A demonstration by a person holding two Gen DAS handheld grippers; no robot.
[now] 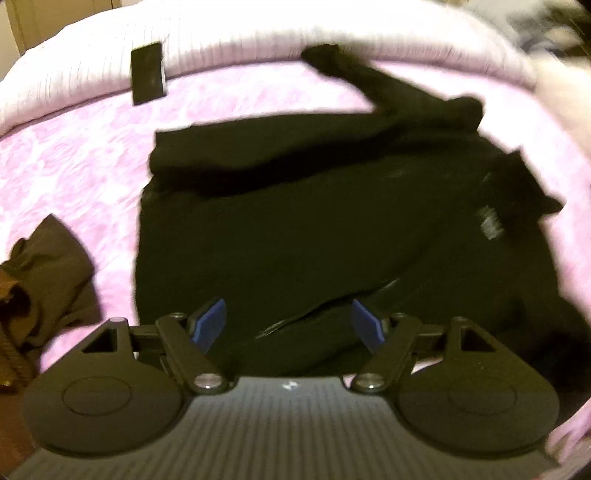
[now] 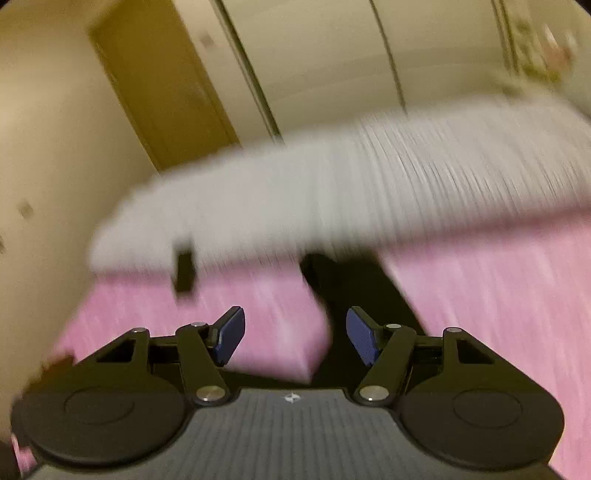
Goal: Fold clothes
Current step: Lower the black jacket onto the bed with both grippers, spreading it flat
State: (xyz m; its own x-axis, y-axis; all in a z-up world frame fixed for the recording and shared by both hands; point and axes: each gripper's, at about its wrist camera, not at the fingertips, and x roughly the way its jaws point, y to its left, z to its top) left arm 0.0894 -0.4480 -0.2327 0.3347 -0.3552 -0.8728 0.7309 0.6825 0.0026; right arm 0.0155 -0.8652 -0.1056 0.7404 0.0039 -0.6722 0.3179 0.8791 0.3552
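A black long-sleeved garment (image 1: 314, 229) lies spread on the pink bedspread (image 1: 74, 177), one sleeve folded across its top and another reaching toward the far edge. My left gripper (image 1: 289, 325) is open and empty, hovering over the garment's near edge. My right gripper (image 2: 295, 338) is open and empty, held above the bed. A strip of the black garment's sleeve (image 2: 354, 288) shows beyond it. The right wrist view is motion-blurred.
A black flat rectangular object (image 1: 147, 74) lies on the bed's far side; it also shows in the right wrist view (image 2: 184, 273). A brown garment (image 1: 48, 280) is heaped at the left. A white ribbed blanket (image 1: 295, 33) lines the far edge. Walls and a door (image 2: 155, 85) stand beyond.
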